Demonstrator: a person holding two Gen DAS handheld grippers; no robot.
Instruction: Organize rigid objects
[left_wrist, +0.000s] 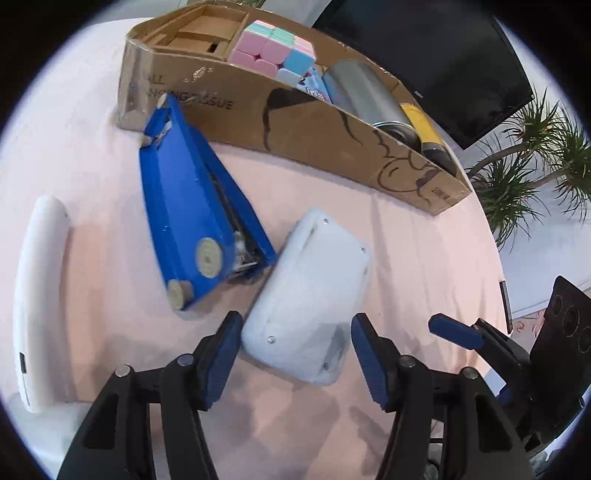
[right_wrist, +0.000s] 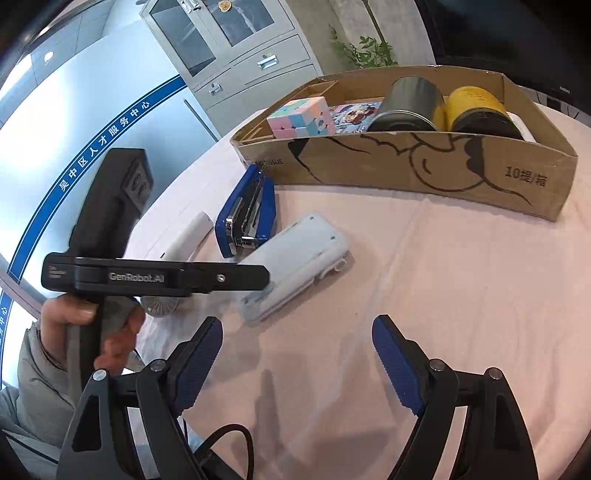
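My left gripper (left_wrist: 295, 321) hangs over the near end of a flat white device (left_wrist: 306, 288) lying on the pink tablecloth. Its fingers stand close beside the device's two sides, and I see no pad pressing. A blue stapler (left_wrist: 195, 206) lies on its side just left of the device, and a long white object (left_wrist: 37, 295) lies further left. My right gripper (right_wrist: 297, 321) is open over bare cloth, to the right of the device (right_wrist: 295, 254) and the stapler (right_wrist: 247, 214). A cardboard box (right_wrist: 369, 173) behind holds a pastel cube (right_wrist: 303, 118), a grey can (right_wrist: 410, 103) and a yellow can (right_wrist: 476, 107).
A person's hand (right_wrist: 92, 321) holds the left gripper's black body (right_wrist: 155, 277). The box (left_wrist: 295, 129) also holds a picture card (left_wrist: 314, 86). A dark monitor (left_wrist: 443, 55) and plants (left_wrist: 524, 166) stand past the round table's far edge. A grey cabinet (right_wrist: 236, 48) is behind.
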